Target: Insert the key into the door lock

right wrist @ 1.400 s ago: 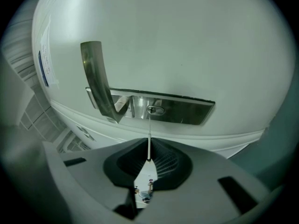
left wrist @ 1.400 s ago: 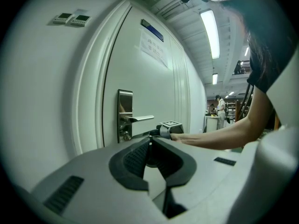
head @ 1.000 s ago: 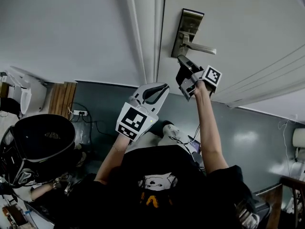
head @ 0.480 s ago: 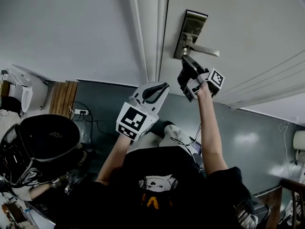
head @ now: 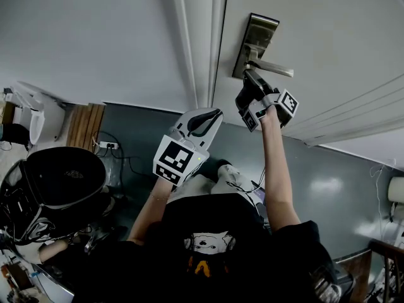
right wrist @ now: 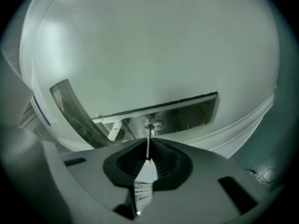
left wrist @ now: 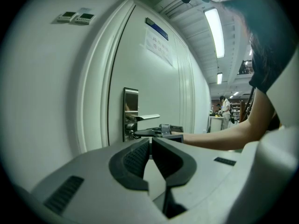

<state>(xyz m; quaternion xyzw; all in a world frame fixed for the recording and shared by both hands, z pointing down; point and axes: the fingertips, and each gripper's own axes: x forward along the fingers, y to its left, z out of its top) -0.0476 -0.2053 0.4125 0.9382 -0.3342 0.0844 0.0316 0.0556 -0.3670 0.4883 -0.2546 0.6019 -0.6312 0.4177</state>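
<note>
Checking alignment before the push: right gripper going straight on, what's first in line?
The key held by the right gripper leads, its tip aimed at the round lock cylinder on the metal plate; whether it already touches is unclear.

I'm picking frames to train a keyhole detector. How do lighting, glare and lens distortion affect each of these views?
Right gripper view: the fisheye lens bends the lock plate, which shows soft reflections, but the key and keyhole read clearly. Left gripper view: the ceiling light blows out, and the corners are vignetted black. Head view: the light is even with no glare, but the lock plate looks small.
</note>
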